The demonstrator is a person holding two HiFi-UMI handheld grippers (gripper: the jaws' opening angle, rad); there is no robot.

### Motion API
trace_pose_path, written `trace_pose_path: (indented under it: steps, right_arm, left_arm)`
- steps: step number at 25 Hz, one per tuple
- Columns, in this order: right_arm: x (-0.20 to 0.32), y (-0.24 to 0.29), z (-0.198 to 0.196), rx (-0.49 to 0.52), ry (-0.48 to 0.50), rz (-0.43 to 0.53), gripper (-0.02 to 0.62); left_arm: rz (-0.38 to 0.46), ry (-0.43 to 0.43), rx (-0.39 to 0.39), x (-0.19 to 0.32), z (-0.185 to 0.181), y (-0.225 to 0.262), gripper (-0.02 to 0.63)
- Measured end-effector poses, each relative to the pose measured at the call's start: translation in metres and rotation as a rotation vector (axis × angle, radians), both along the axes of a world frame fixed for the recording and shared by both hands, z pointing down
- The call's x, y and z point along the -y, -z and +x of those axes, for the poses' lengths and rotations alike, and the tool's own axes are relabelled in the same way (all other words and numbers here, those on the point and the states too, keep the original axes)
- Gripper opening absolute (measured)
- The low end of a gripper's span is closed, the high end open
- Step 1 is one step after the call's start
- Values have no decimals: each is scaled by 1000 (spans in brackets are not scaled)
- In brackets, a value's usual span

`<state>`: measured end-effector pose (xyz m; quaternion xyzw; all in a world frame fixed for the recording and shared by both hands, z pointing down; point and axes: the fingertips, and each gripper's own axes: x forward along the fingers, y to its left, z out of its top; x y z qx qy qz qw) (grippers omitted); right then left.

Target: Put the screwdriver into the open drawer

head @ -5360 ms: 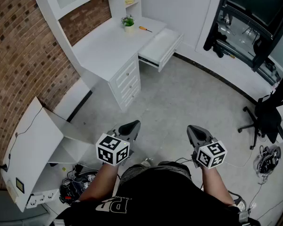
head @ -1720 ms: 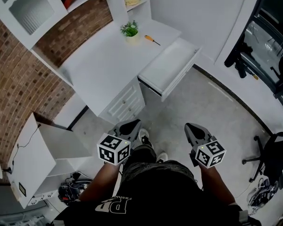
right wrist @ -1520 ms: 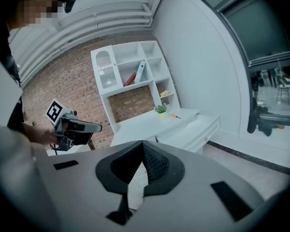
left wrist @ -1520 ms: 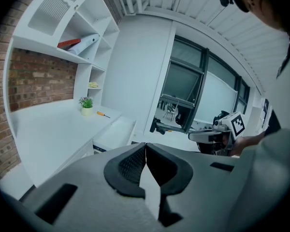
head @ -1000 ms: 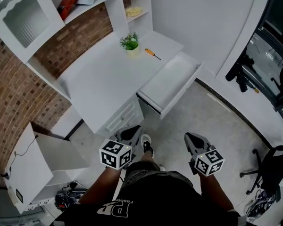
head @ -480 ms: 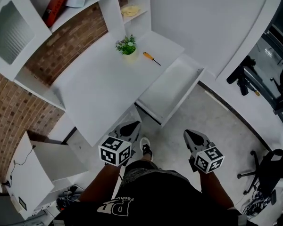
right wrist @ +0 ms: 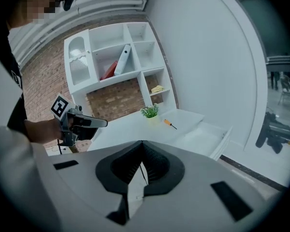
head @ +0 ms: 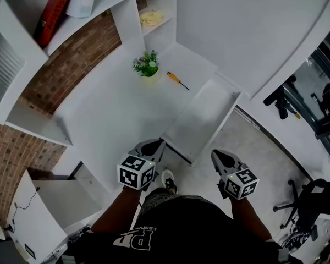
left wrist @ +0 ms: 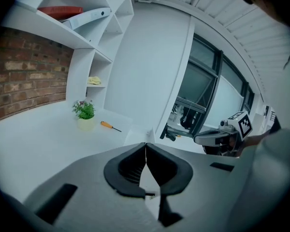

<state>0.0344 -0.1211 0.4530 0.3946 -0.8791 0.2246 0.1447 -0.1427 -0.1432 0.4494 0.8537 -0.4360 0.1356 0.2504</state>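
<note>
**Orange handle far ahead, both tongs closed**

Head view: the screwdriver (head: 176, 80) lies on the desk (head: 107, 120) just beside the plant (head: 146, 64), well beyond both grippers. Its handle is toward the plant and its tip slants at the open drawer (head: 204, 117). The left gripper (head: 149, 146) looks slightly nearer than the right gripper (head: 220, 157).

Left gripper view: jaws together, empty.

Right gripper view: jaws together, nothing held.

The shirt print can't be read.

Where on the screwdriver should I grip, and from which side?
Take the screwdriver by its orange handle, the thicker end, jaws across it. It lies flat beside the plant, so come down from above, probably from the drawer side.
</note>
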Motion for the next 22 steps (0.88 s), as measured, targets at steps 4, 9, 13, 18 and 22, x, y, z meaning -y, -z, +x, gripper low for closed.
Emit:
trace_pose_path:
  steps: [4,9,13,18,22]
  right_arm:
    - [36,0,-15,-11,-9,2,5]
    - [72,0,-29,-17,-30,15,5]
    - [91,-2,-34,-19,-46,15,5]
    - [102,-5,-33,-39,-44,-1,5]
    - [120,-7,-26,-50,-23,-3,5]
  left_arm:
    - [-1,-6,-5,36,-16,-2,19]
    - [-3,-39,-12,69,-27,-9,19]
    - [1,-48,-8,95,-31,-15,20]
    - [-8,-36,-17,113,-32,-19,20]
    - [-25,-22,-8,125,-30,-26,20]
